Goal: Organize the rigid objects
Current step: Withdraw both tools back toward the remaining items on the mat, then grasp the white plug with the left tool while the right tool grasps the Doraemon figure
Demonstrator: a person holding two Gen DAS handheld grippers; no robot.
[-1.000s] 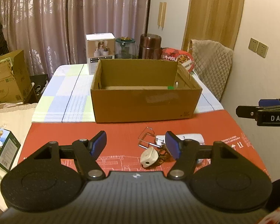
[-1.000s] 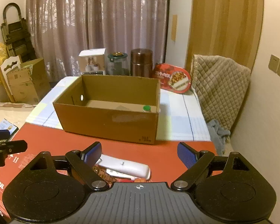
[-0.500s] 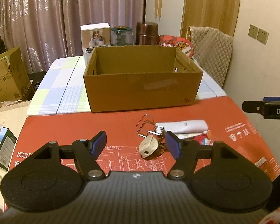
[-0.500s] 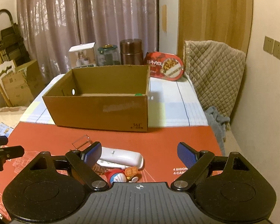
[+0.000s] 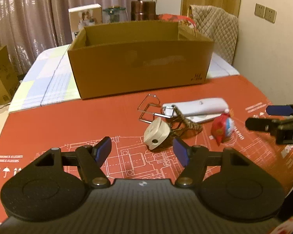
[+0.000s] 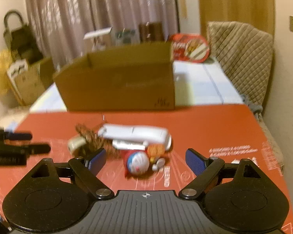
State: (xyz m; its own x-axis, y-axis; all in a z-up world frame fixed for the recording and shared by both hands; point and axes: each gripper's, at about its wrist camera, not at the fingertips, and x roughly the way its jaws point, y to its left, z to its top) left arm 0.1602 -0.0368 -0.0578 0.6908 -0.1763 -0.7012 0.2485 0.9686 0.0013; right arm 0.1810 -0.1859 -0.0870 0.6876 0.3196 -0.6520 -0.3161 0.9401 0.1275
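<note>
An open cardboard box (image 5: 140,62) stands at the back of the red mat; it also shows in the right wrist view (image 6: 117,81). In front of it lies a small pile: a white plug (image 5: 156,133), a wire clip (image 5: 149,109), a brown cord (image 5: 187,123), a white remote-like device (image 5: 199,108) and a round red, white and blue toy (image 5: 223,129). My left gripper (image 5: 142,151) is open and empty, just short of the plug. My right gripper (image 6: 144,159) is open and empty, low over the mat, with the toy (image 6: 137,162) between its fingers' line.
The red mat (image 5: 68,128) covers the near table; a checked cloth (image 5: 46,83) lies under the box. A white carton (image 5: 86,17), jars and a red food tin (image 6: 189,47) stand behind the box. A quilted chair (image 6: 242,58) is at right, cardboard boxes (image 5: 0,74) at left.
Both grippers have dropped lower and moved in toward the pile. The toy now sits close in front of the right gripper. Both stay open.
</note>
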